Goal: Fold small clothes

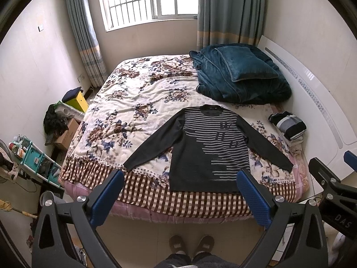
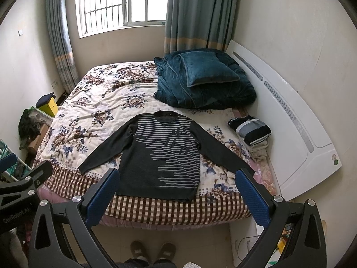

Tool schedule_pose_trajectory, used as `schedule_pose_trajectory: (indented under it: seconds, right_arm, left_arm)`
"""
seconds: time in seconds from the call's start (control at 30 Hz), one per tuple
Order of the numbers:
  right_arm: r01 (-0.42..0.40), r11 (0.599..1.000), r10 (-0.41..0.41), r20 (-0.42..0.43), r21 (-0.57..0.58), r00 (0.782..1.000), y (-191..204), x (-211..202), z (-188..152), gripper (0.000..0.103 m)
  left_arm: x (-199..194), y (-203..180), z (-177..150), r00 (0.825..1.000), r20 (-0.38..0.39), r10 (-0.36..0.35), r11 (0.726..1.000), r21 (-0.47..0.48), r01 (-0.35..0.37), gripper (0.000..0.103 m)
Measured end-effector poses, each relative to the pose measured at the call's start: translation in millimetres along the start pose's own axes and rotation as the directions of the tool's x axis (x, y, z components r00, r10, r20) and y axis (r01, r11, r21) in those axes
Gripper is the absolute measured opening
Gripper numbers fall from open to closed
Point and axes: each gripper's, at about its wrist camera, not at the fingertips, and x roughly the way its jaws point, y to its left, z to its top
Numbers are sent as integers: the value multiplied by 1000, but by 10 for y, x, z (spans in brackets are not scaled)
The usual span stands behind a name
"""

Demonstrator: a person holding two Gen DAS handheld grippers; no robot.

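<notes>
Both the left hand-held gripper (image 1: 179, 183) and the right hand-held gripper (image 2: 176, 182) hover wide apart, holding nothing, off the bed's (image 1: 133, 102) near edge. The striped sweater (image 1: 207, 147) lies flat there, sleeves spread; folded clothes (image 1: 287, 122) sit well right.

Sweater (image 1: 200, 143): flat on the bed (image 1: 133, 102), near edge, sleeves spread left and right.
Folded pile (image 1: 287, 124): right of the sweater, apart from it.
Pillow (image 1: 247, 64): on the blanket (image 1: 214, 82), far right of the bed.
Headboard (image 1: 312, 93): along the bed's right side.
Window (image 1: 142, 0): far wall.
</notes>
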Motion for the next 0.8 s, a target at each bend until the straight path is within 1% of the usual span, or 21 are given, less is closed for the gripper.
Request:
schedule_pose_trajectory:
  seconds: [0.33, 0.6, 0.73, 0.8]
  right_arm:
    - [-3, 1000, 3, -2, -8, 1000, 5, -96, 35, 103]
    - [0, 1000, 0, -1, -11, 1000, 28, -108, -14, 103]
    - [6, 1000, -6, -4, 6, 1000, 4, -63, -31, 103]
    - [14, 999, -13, -14, 48, 1000, -60, 40, -48, 103]
  left_arm:
    - [-18, 8, 4, 1000, 0, -2, 1000, 0, 2, 103]
    - [6, -12, 7, 1000, 0, -4, 1000, 1, 4, 103]
    - [26, 22, 19, 1000, 0, -7, 1000, 4, 7, 103]
    - [123, 17, 75, 1000, 13, -2, 1000, 1, 2, 103]
